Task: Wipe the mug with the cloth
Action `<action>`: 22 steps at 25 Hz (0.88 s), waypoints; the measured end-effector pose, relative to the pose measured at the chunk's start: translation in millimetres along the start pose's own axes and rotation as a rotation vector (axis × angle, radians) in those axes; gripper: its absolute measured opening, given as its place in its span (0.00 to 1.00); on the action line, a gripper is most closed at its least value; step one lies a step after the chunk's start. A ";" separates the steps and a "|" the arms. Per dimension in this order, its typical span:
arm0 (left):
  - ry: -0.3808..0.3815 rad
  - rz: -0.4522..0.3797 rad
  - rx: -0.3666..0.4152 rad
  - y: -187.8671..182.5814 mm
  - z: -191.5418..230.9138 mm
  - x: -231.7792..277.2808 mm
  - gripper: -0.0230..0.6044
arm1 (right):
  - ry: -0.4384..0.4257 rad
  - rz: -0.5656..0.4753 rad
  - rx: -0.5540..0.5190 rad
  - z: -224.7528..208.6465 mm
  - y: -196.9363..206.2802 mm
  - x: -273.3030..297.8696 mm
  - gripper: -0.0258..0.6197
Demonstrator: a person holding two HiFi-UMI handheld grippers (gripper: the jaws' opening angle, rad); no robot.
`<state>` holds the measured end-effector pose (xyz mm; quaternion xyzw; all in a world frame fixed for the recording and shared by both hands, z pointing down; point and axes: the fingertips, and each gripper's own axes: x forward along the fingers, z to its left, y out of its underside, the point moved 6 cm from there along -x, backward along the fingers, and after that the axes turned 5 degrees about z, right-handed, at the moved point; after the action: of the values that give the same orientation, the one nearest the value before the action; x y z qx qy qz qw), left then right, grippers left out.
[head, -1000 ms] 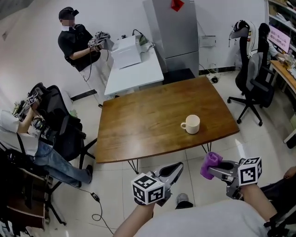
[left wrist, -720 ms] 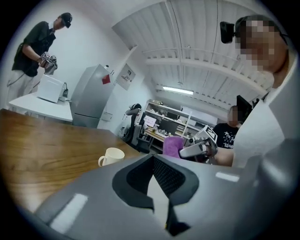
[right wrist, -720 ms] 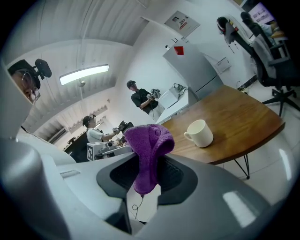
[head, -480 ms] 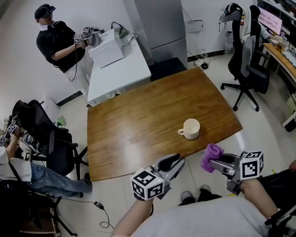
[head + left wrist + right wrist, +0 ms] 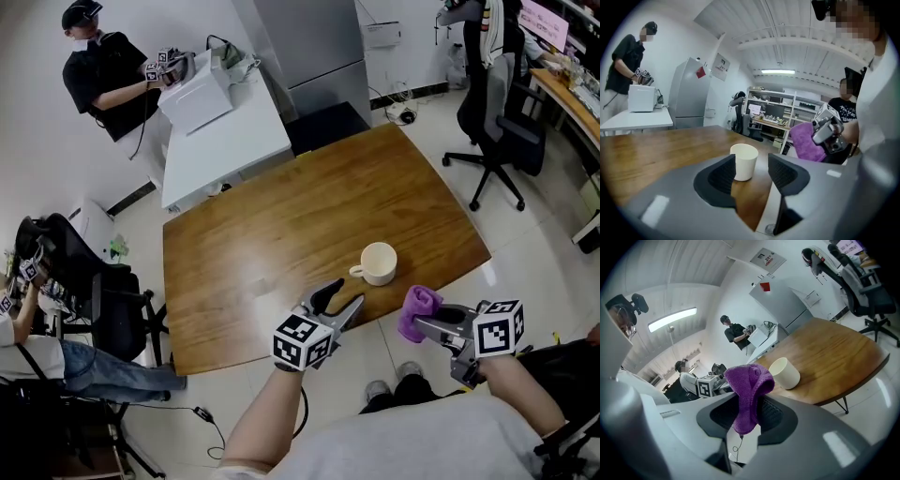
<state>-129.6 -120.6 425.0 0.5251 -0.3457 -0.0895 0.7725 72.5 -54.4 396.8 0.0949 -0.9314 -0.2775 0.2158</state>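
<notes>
Purple cloth (image 5: pixel 415 302) hangs pinched tight in our right gripper (image 5: pixel 422 324), off the table (image 5: pixel 272 225) edge at about five o'clock from the mug (image 5: pixel 379 263). Our left gripper (image 5: pixel 330 302) is opening its jaws, holding nothing. The mug stands upright on the wood at its two o'clock, apparently just beyond the tips.

Mug near my edge of the surface

The mug (image 5: pixel 379 263) stands on the surface (image 5: pixel 281 225). Right of the mug and nearer me, off the edge, the cloth (image 5: pixel 416 310) sits in my right claw (image 5: pixel 422 324). A second surface (image 5: pixel 225 131) lies behind-left.
</notes>
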 end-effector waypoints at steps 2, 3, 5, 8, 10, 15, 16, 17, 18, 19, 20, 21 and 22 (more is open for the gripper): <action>-0.009 0.031 0.007 6.4 15.4 16.5 0.36 | -0.002 0.011 0.007 -6.0 -0.8 6.1 0.22; -0.011 0.056 0.015 10.5 22.4 24.2 0.36 | -0.005 0.017 0.010 -8.3 -1.0 9.0 0.22; -0.019 0.109 0.032 20.1 36.7 38.6 0.35 | -0.013 0.025 0.020 -12.6 -1.6 13.8 0.22; -0.014 0.154 0.019 34.7 55.0 55.4 0.31 | -0.004 0.035 0.029 -20.2 -2.2 18.0 0.22; -0.006 0.155 0.005 39.0 61.9 62.5 0.31 | 0.001 0.041 0.040 -25.4 -2.4 19.6 0.22; 0.000 0.157 0.007 41.2 71.9 72.3 0.25 | -0.010 0.052 0.058 -39.5 -2.9 32.0 0.22; -0.001 0.160 0.009 41.5 72.6 72.8 0.19 | -0.015 0.057 0.062 -41.1 -2.7 35.4 0.22; -0.001 0.162 0.012 41.7 72.6 73.2 0.15 | -0.022 0.061 0.067 -42.2 -2.5 38.8 0.22; -0.003 0.164 0.018 41.6 72.2 73.5 0.13 | -0.031 0.064 0.077 -42.9 -2.6 42.3 0.22; -0.007 0.166 0.027 41.3 71.7 73.7 0.13 | -0.042 0.063 0.087 -43.0 -3.1 45.9 0.22; -0.011 0.170 0.037 40.9 71.1 73.7 0.12 | -0.051 0.064 0.095 -43.0 -4.0 49.7 0.22; -0.011 0.175 0.045 40.5 70.4 73.6 0.12 | -0.056 0.069 0.095 -42.8 -4.8 53.6 0.22; -0.010 0.180 0.051 40.1 69.7 73.4 0.12 | -0.060 0.077 0.090 -42.4 -5.4 57.7 0.22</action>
<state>-127.7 -192.3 507.0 0.5110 -0.3978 -0.0134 0.7619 40.8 -96.1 445.8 0.0605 -0.9519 -0.2295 0.1939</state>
